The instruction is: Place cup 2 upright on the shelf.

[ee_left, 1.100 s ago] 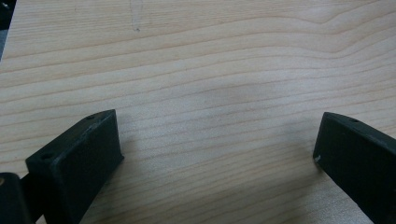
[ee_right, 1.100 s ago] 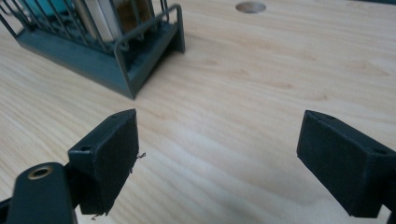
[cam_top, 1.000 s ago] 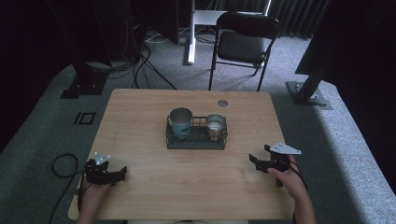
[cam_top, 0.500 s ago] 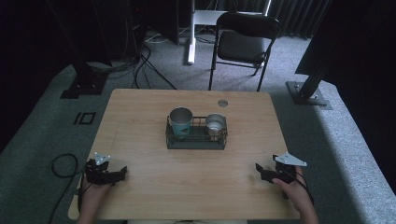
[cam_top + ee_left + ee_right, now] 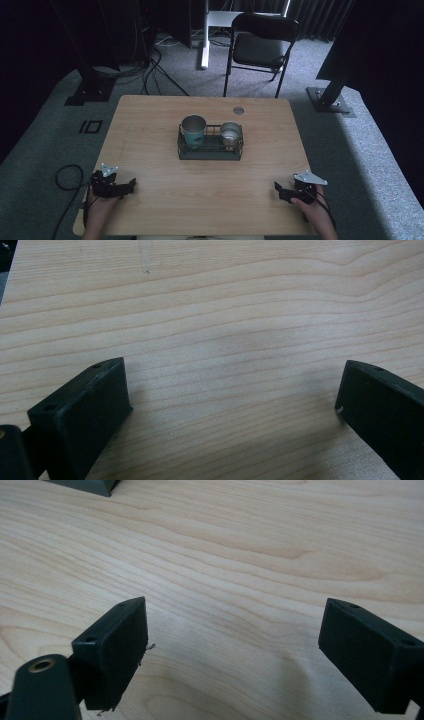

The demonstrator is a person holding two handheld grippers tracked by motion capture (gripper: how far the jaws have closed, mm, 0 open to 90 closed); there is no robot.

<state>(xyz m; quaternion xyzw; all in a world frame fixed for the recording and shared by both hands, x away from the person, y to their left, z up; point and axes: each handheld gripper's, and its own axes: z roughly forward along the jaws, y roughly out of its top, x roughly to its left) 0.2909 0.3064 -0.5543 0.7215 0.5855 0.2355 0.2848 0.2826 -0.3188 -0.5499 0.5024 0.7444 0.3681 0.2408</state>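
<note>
While both hands sit down at the near edge of the wooden table (image 5: pixel 150 130), we've got nothing in either tool. Our left gripper (image 5: pixel 131 185) rests at the near left corner, jaws spread wide with bare wood grain between them in the left gripper view. Our right gripper (image 5: pixel 278 189) is at the near right corner, jaws just as wide apart and holding nothing, flat over the tabletop. The dark wire basket (image 5: pixel 210 153) sits at the middle of the table, well apart from both grippers. Inside it, the teal metal cup (image 5: pixel 193 131) stands upright in the left part, and the smaller silver cup (image 5: pixel 230 134) stands upright on the right, close beside it.
</note>
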